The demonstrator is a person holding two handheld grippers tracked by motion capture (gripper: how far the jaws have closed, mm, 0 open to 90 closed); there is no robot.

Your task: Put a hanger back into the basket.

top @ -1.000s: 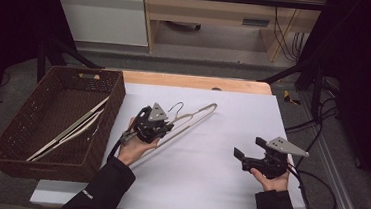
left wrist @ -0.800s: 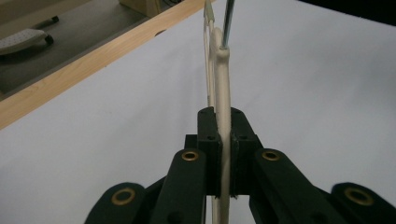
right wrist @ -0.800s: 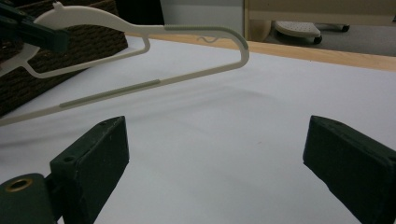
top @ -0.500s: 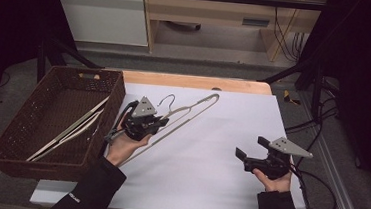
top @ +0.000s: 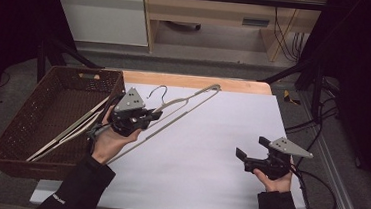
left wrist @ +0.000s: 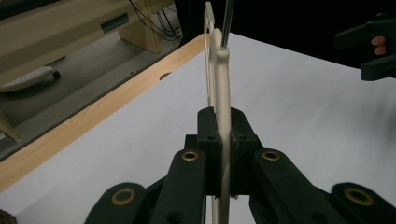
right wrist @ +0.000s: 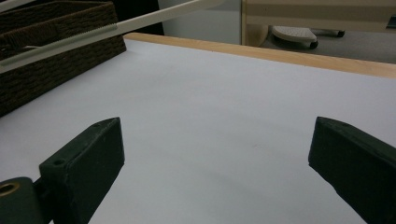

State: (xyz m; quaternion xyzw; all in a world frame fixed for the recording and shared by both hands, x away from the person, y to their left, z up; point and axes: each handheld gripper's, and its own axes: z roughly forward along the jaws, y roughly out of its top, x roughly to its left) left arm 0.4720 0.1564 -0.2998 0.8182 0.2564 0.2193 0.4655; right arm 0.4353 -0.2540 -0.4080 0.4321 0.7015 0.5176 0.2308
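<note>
Lifted off the white sheet and carried toward the basket since a second ago, the cream hanger (top: 183,104) now hangs clamped in my left gripper (top: 153,116), while my right gripper (top: 243,158) has not shifted from its place low on the right of the table (top: 216,197). My left jaws are closed hard on the hanger's neck just below the metal hook (top: 161,90), the cream bar pinched between the pads in the left gripper view (left wrist: 223,140). My right jaws stand wide with nothing between them.

My worry is leverage: I hold the hanger near one point and its long arm reaches far out toward the table's back edge, so it could swivel in the pads or slip if I swing quickly. Its lower end could also catch on the basket's near wall as I bring it over.

The brown wicker basket (top: 20,136) sits at the table's left; another cream hanger (top: 68,130) already lies slanted inside it.
</note>
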